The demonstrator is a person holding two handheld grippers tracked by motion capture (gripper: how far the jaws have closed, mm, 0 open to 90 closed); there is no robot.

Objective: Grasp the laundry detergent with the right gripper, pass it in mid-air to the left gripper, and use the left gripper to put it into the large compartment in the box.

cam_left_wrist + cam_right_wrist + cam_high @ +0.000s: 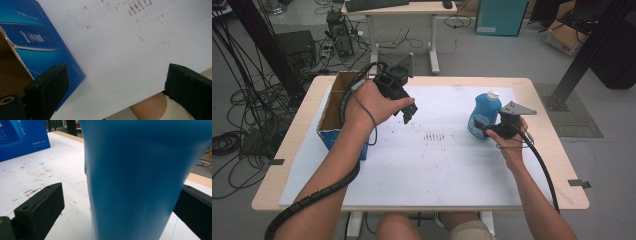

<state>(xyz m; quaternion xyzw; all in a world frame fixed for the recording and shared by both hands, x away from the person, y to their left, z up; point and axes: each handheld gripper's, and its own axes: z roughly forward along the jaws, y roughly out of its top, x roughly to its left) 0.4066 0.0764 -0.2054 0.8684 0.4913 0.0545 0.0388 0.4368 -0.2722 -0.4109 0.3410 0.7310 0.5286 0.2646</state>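
Observation:
A blue plastic bottle point(486, 107) with a white cap point(493, 94) stands upright on the white sheet point(437, 160) at the right. My right gripper point(482, 128) is at its base, open, with one jaw on each side. In the right gripper view the bottle point(140, 177) stands between the jaws, with a gap on the left side; the right jaw is partly hidden behind it. My left gripper point(408, 113) hovers over the sheet beside the box, open and holding nothing. The left gripper point(116, 75) looks down at the bare sheet point(130, 50).
An open cardboard box point(332, 107) with blue outer sides stands at the table's left edge; its blue wall point(37, 47) is close to my left jaw. The sheet has brown stains point(434, 135) in the middle. A desk point(402, 10) and floor cables point(242, 120) lie beyond the table.

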